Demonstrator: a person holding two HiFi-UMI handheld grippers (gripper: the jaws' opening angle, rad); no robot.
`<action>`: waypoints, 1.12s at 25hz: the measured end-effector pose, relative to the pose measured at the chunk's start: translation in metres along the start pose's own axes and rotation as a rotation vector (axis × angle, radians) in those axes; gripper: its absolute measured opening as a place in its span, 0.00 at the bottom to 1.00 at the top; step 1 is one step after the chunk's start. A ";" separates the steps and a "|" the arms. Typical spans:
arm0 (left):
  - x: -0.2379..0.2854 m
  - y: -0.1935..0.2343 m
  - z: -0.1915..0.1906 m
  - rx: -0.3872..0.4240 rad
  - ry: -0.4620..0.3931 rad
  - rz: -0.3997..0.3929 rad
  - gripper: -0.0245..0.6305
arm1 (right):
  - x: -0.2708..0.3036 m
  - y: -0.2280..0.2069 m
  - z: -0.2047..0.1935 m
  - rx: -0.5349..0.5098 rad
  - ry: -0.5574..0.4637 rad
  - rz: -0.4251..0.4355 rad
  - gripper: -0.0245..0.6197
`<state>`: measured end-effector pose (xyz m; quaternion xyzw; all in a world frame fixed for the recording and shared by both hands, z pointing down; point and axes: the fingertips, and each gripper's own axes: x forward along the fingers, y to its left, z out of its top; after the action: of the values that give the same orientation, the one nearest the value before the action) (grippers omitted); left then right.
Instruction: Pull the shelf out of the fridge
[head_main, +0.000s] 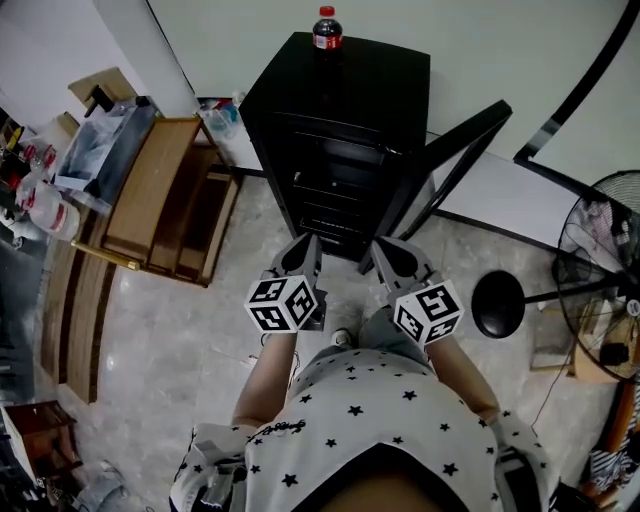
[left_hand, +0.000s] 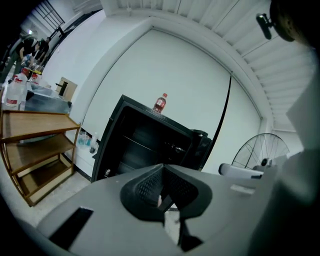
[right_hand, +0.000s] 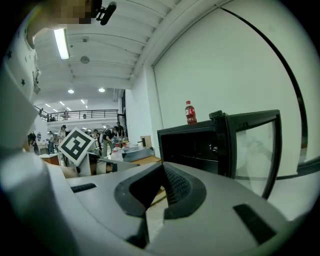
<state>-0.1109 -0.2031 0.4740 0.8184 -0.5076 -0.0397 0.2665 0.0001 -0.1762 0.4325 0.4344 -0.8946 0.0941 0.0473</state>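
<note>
A black fridge (head_main: 345, 100) stands ahead with its glass door (head_main: 452, 160) swung open to the right. Dark shelves (head_main: 335, 190) sit inside it, all within the cabinet. A red soda bottle (head_main: 327, 28) stands on its top. My left gripper (head_main: 305, 248) and right gripper (head_main: 385, 250) hover side by side just short of the opening, both shut and empty. In the left gripper view the fridge (left_hand: 145, 145) lies beyond the closed jaw tips of that gripper (left_hand: 163, 167). The right gripper view shows the door (right_hand: 255, 150) past the right gripper's (right_hand: 162, 167) touching tips.
A low wooden rack (head_main: 160, 195) stands left of the fridge, with water bottles (head_main: 220, 115) between them. A floor fan (head_main: 610, 250) and a round black base (head_main: 498, 304) are at the right. Cluttered tables fill the far left.
</note>
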 end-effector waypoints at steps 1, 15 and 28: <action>0.006 0.002 0.001 -0.009 -0.003 -0.002 0.06 | 0.001 -0.001 0.000 0.000 0.002 0.000 0.03; 0.105 0.025 0.020 -0.344 -0.094 -0.059 0.06 | 0.029 -0.035 -0.001 0.007 0.020 0.049 0.03; 0.186 0.052 0.035 -0.683 -0.217 -0.127 0.06 | 0.042 -0.066 -0.007 0.006 0.044 0.086 0.03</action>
<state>-0.0753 -0.3931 0.5072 0.7031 -0.4387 -0.3100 0.4659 0.0258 -0.2466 0.4543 0.3937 -0.9108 0.1085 0.0617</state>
